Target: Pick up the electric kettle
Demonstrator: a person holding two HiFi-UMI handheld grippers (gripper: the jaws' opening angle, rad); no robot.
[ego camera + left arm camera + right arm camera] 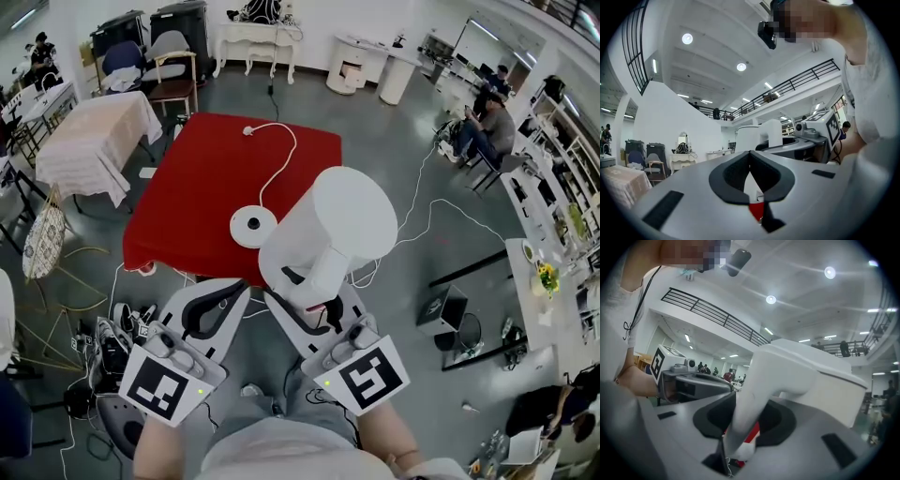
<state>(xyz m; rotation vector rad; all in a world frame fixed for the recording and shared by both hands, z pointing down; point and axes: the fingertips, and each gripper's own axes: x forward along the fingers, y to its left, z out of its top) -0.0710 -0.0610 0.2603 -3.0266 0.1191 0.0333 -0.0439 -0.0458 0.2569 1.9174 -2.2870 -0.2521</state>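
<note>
Grip firm with right hand-held gripper [314, 314], clamped on the handle [754, 394] of the electric kettle [347, 220] hanging tilted just ahead of it, clear of the base [253, 226] on the red tabletop [197, 187] beyond; lift level, leaving closed, empty left hand-held gripper [225, 295] beside.

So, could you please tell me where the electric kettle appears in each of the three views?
Head view: kettle at centre, over the near edge of the red table.
Left gripper view: kettle small, just above the jaws at centre.
Right gripper view: kettle large, centre to right, its handle running down between the jaws.
Shared landmark: the red table, only a red sliver low between the jaws in the gripper views.
</note>
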